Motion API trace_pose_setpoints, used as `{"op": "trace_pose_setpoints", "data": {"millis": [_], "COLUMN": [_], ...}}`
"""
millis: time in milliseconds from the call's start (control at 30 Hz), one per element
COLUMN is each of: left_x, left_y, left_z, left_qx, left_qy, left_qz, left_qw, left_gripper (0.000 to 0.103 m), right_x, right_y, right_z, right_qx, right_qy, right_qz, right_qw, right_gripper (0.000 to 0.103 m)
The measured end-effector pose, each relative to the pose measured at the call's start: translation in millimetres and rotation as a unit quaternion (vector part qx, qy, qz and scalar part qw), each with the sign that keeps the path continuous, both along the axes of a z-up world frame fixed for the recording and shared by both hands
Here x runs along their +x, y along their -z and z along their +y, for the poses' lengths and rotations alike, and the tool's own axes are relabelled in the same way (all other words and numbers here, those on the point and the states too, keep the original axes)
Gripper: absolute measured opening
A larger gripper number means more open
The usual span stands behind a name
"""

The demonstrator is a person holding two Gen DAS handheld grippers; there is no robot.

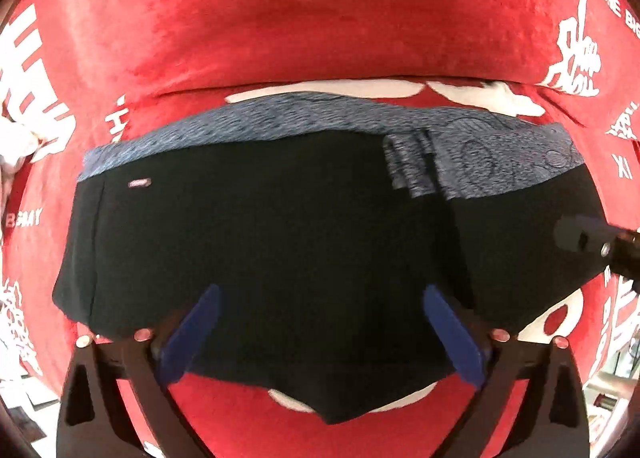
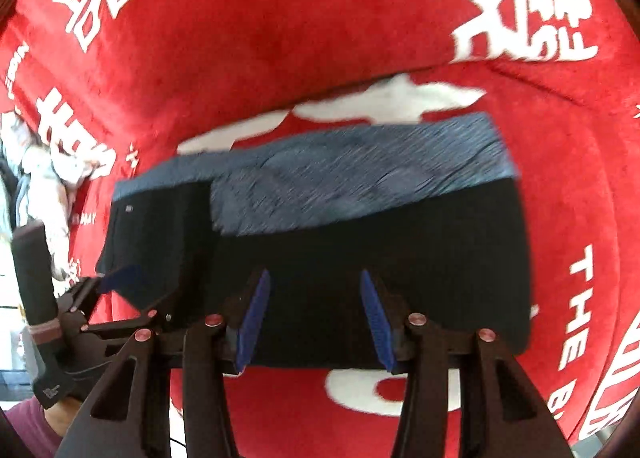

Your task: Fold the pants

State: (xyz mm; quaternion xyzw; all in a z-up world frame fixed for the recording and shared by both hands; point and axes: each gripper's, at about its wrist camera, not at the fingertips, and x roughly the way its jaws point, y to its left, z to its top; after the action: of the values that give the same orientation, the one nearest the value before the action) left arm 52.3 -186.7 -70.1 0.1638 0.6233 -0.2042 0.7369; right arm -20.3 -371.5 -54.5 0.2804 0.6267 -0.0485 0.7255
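The black pants (image 1: 260,242) with a blue-grey waistband (image 1: 248,126) lie folded on a red blanket (image 1: 280,18). They also show in the right wrist view (image 2: 400,258), with the right side folded over onto the rest. My left gripper (image 1: 320,334) is open above the pants' near edge, holding nothing. My right gripper (image 2: 316,322) is open over the near edge of the folded part, holding nothing. The right gripper's tip (image 1: 592,242) shows at the right edge of the left wrist view. The left gripper (image 2: 124,286) shows at the left of the right wrist view.
The red blanket (image 2: 280,38) with white characters covers a cushioned seat and its backrest. A pale bundle of cloth (image 2: 44,162) lies at the far left. A hand (image 2: 28,422) holds the left gripper's handle.
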Motion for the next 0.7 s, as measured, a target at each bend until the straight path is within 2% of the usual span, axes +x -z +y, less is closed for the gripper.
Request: {"op": "trace_pose_setpoints", "data": {"millis": [67, 333, 433, 700], "left_x": [1, 3, 3, 5], "left_y": [3, 9, 9, 15], "left_z": [8, 40, 50, 79], "left_qx": [0.000, 0.013, 0.012, 0.013], "left_qy": [-0.007, -0.042, -0.050, -0.074], "left_qz": [0.006, 0.029, 0.030, 0.035], "left_qw": [1.0000, 0.9986, 0.9982, 0.9966], "left_gripper": [0.102, 0.102, 0.102, 0.102], "right_x": [0, 2, 7, 16], "right_y": [2, 1, 0, 0], "right_z": [13, 43, 55, 85], "right_qx": [-0.004, -0.023, -0.041, -0.049], "right_qy": [-0.010, -0.047, -0.068, -0.109], "right_qz": [0.006, 0.026, 0.029, 0.049], "right_qw": [1.000, 0.998, 0.996, 0.992], "right_gripper": [0.056, 0.081, 0.085, 0.085]}}
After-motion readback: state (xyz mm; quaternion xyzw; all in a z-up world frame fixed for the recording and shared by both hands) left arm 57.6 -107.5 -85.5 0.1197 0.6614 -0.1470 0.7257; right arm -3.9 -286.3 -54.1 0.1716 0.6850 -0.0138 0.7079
